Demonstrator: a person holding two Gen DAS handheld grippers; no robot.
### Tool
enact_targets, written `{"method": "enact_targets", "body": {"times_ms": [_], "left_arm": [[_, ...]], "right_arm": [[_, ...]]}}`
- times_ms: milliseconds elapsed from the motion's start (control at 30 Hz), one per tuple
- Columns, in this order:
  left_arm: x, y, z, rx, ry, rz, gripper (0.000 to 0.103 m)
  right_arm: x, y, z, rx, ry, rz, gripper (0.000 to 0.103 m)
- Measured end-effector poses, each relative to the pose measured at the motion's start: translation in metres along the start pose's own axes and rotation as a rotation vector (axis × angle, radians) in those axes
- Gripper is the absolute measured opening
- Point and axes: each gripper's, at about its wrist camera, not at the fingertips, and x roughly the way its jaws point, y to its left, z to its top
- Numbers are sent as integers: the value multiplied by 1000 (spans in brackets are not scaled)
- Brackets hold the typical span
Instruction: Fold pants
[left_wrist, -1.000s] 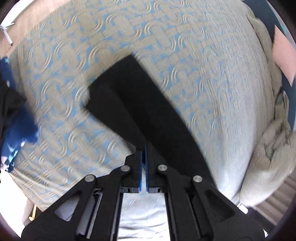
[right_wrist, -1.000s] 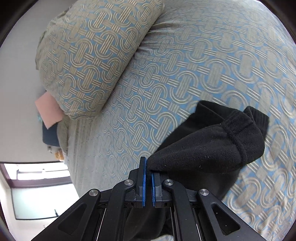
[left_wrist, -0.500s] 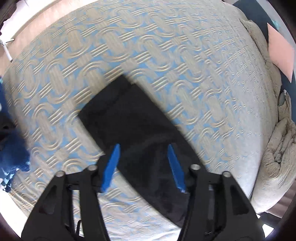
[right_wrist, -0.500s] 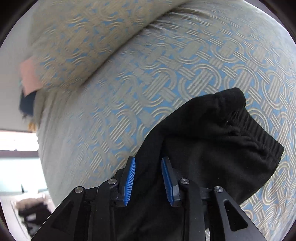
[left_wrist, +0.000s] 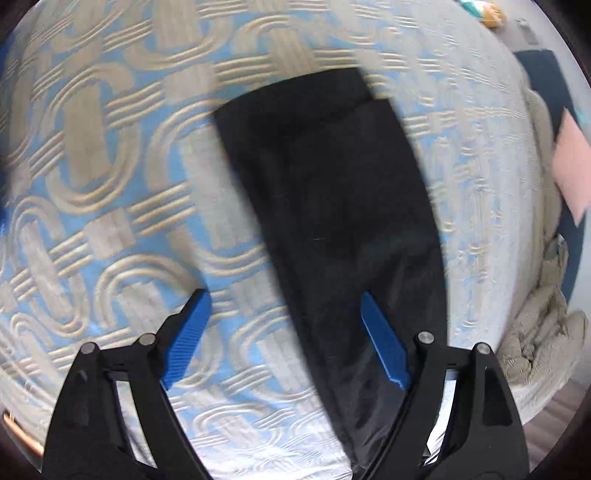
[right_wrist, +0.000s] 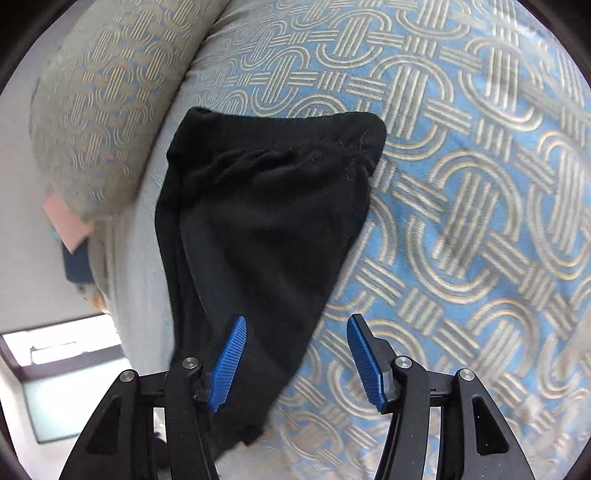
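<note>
Black pants lie flat on a blue and beige patterned bedspread. In the left wrist view the folded leg end (left_wrist: 332, 192) stretches away from me, its two hems stacked at the far end. My left gripper (left_wrist: 284, 299) is open and empty just above the cloth, its right finger over the pants. In the right wrist view the waistband end (right_wrist: 266, 206) lies crumpled, elastic at the far side. My right gripper (right_wrist: 295, 321) is open and empty, its left finger over the pants' near edge.
A patterned pillow (right_wrist: 110, 92) lies at the upper left beside the waistband. The bedspread (left_wrist: 92, 166) spreads all around. A crumpled beige cloth (left_wrist: 543, 332) hangs at the bed's right edge. A pink sheet (left_wrist: 572, 173) lies beyond it.
Both grippers were shut on the pants a second ago. They have opened wide and let go, and the pants have dropped flat onto the bed. Both views have shifted closer over the cloth.
</note>
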Motion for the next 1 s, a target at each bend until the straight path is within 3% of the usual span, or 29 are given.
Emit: {"method": "enact_targets", "body": {"times_ms": [167,300,433,500,567,633,700,733,867,933,967,1000], "left_arm": [[6,-19,-5,71,30,2,84],[16,-22,-1,62,33,1,85],[23,-33,0,76,-3,-19,92],[23,-44,1,117,-48,-31,92],[26,-58,0,163,-63,-46,86],[28,-68,-4,194,-68,-52,74],[31,-71,-8,211,-47,-87,53],[31,-69,-8,212,-39,-97,50],[35,-61,-5,168,-44,-154,51],[38,-57,-3,94,-44,-223,64],[38,-57,-1,73,-50,-244,70],[38,-57,-2,62,-57,-241,70]], "right_arm": [[30,5,10,-22,-12,-76,62],[37,12,1,-75,-42,-28,60],[42,15,0,-144,-62,-61,15],[45,11,-1,-123,-58,-19,11],[41,7,-4,-117,-63,7,10],[37,5,-8,-122,-69,10,10],[33,4,-9,-128,-69,22,10],[32,6,-7,-136,-67,24,10],[45,21,0,-175,-49,1,21],[56,31,11,-194,-43,13,37],[58,36,11,-210,-48,15,39],[60,37,13,-224,-54,9,38]]}}
